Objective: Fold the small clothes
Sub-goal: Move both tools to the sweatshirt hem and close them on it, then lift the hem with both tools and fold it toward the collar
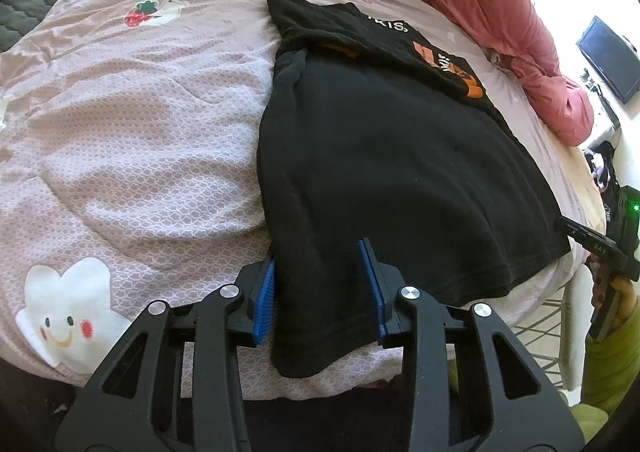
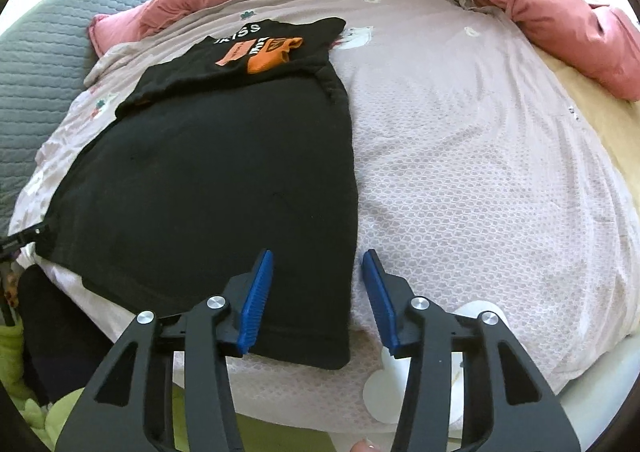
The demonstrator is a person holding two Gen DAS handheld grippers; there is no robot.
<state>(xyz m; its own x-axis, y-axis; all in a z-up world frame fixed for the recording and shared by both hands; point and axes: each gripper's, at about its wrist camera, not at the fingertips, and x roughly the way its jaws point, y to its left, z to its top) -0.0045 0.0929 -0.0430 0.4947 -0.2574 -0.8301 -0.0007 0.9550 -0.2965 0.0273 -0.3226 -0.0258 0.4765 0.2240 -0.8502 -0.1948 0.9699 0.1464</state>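
1. The left claw (image 1: 320,288) stands wide, its blue pads astride the near left corner of the black shirt (image 1: 384,171), gripping nothing.
2. The right claw (image 2: 318,300) is equally wide, straddling the shirt's near right corner at the bed's near edge.
3. The shirt lies flat on the pink bedspread (image 1: 140,131), its far part folded back with the orange print (image 2: 268,49) up.
4. Risks: closing could pinch bedspread with the hem, or catch one layer only; uneven lifts would skew the fold.

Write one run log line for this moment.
left gripper: open, straddling near hem corner | right gripper: open, same | black shirt: flat on bed
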